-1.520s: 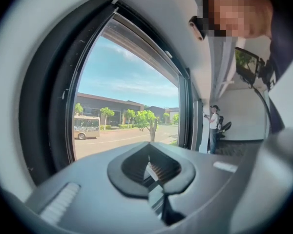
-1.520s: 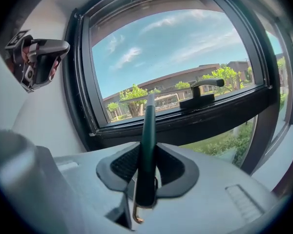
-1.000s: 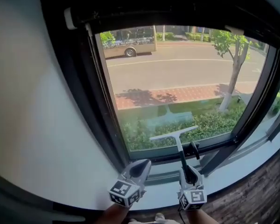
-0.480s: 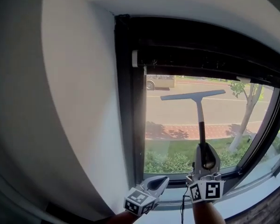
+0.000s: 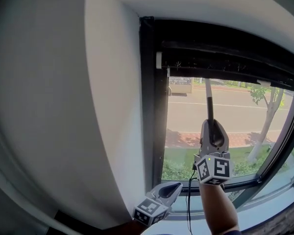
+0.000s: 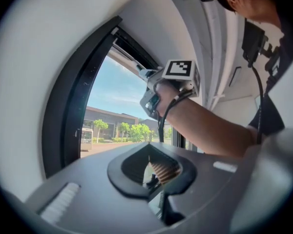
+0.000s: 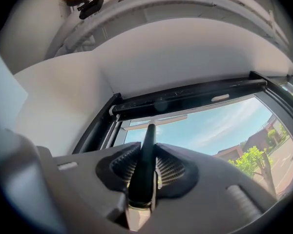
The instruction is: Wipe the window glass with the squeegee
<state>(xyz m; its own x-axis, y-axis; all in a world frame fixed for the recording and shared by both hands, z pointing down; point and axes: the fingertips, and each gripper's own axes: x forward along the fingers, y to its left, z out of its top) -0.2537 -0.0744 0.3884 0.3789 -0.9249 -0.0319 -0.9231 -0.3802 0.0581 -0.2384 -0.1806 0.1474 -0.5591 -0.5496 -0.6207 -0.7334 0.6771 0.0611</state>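
- squeegee [image 5: 209, 104]: held up against the window glass [image 5: 235, 114]. the dark handle rises from the right gripper [image 5: 213, 131] toward the top of the pane.
- blade: lost against the dark top frame [image 5: 225, 58] in the head view. in the right gripper view the pale blade bar [image 7: 156, 122] lies across the glass just under that frame.
- right gripper [image 7: 146, 168]: jaws clamped on the lower handle of the squeegee [image 7: 147, 145], ribbed pads pressing it from both sides.
- left gripper [image 5: 170, 188]: low, near the sill [image 5: 264, 207] and well apart from the squeegee. in its own view the left gripper [image 6: 151, 172] has its jaws drawn together with nothing between them.
- handling, judged: a light tool. the handle looks stiff and the blade edge is probably soft rubber. the smooth tapered handle could twist or slip in the pads under side load. the hold is best taken low on the handle, where it is now, with steady pressure into the glass.
- long axis: the handle runs close to vertical, head end up and grip end down.
- blade axis: crosswise to the handle, roughly level, parallel to the top frame.
- side margin: the handle stands near the left frame [image 5: 154, 111], and the glass to the right looks unswept.
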